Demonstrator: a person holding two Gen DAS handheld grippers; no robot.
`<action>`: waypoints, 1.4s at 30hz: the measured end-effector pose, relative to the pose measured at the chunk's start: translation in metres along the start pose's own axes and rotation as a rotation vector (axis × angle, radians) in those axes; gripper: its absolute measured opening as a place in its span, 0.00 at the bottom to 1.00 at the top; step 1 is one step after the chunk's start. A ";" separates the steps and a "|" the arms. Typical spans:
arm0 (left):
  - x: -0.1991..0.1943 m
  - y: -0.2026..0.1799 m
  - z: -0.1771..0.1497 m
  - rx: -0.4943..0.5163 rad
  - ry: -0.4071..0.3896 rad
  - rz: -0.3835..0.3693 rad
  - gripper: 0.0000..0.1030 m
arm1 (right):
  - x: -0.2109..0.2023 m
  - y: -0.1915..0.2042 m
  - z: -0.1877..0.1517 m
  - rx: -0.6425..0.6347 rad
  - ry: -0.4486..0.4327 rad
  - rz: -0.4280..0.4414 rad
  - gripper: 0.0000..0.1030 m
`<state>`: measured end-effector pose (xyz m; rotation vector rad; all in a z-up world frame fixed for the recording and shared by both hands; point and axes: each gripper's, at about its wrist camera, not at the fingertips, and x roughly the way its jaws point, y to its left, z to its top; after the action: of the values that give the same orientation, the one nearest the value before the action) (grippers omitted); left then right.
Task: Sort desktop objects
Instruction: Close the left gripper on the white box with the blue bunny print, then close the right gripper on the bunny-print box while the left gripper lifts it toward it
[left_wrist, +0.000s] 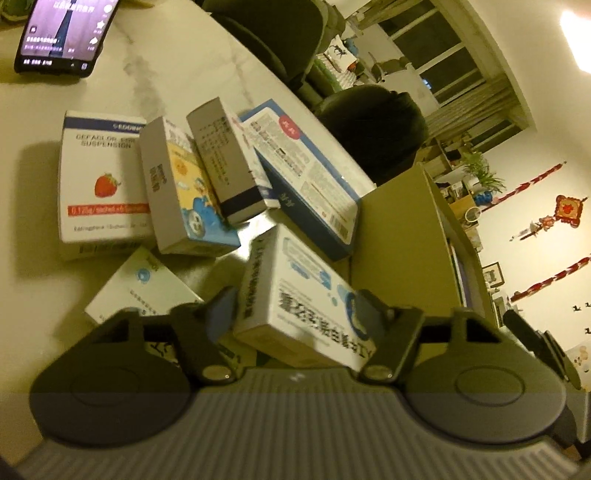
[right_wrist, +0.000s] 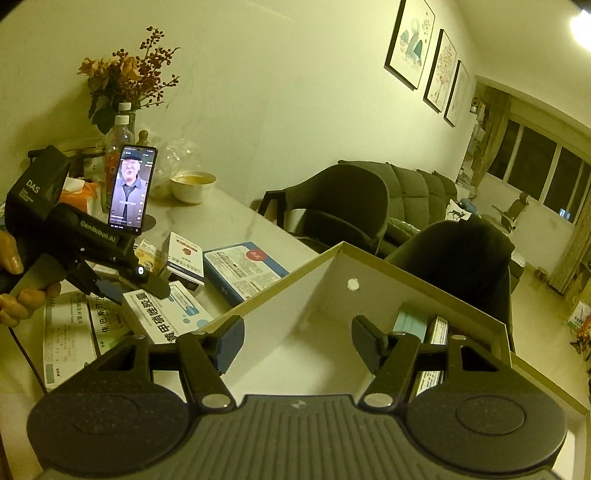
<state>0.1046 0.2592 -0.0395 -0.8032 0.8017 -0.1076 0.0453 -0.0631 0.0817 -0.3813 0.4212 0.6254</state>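
While poised over the heap of cartons (left_wrist: 184, 184) on the pale marble table (left_wrist: 166, 74), held the white-and-blue rectangular cardboard medicine box (left_wrist: 295, 280), tilted, pinched between the pads of the left gripper (left_wrist: 295, 308). Kept the right gripper (right_wrist: 299, 332) half spread and empty above the open beige cardboard storage box (right_wrist: 424, 280), just beside the heap, a few packets (right_wrist: 410, 325) inside. Left the lit black smartphone (right_wrist: 131, 188) propped upright farther back.

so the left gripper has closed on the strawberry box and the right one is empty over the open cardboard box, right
Not quite. The left gripper is closed on the white and blue medicine box, not the strawberry box, which lies untouched further back on the table; the left wrist view shows it. The rest holds: the right gripper is empty over the open cardboard box.
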 end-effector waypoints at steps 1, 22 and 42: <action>-0.002 0.000 0.000 0.003 -0.009 0.006 0.55 | 0.000 0.000 0.000 0.002 0.001 0.000 0.66; -0.025 -0.021 0.002 -0.005 -0.093 -0.145 0.51 | 0.002 0.008 0.003 0.029 -0.020 0.065 0.66; -0.021 -0.045 0.002 0.048 -0.067 -0.282 0.52 | 0.042 0.098 0.020 -0.066 0.048 0.150 0.54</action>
<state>0.1002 0.2364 0.0049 -0.8660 0.6166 -0.3478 0.0196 0.0396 0.0578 -0.4310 0.4784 0.7789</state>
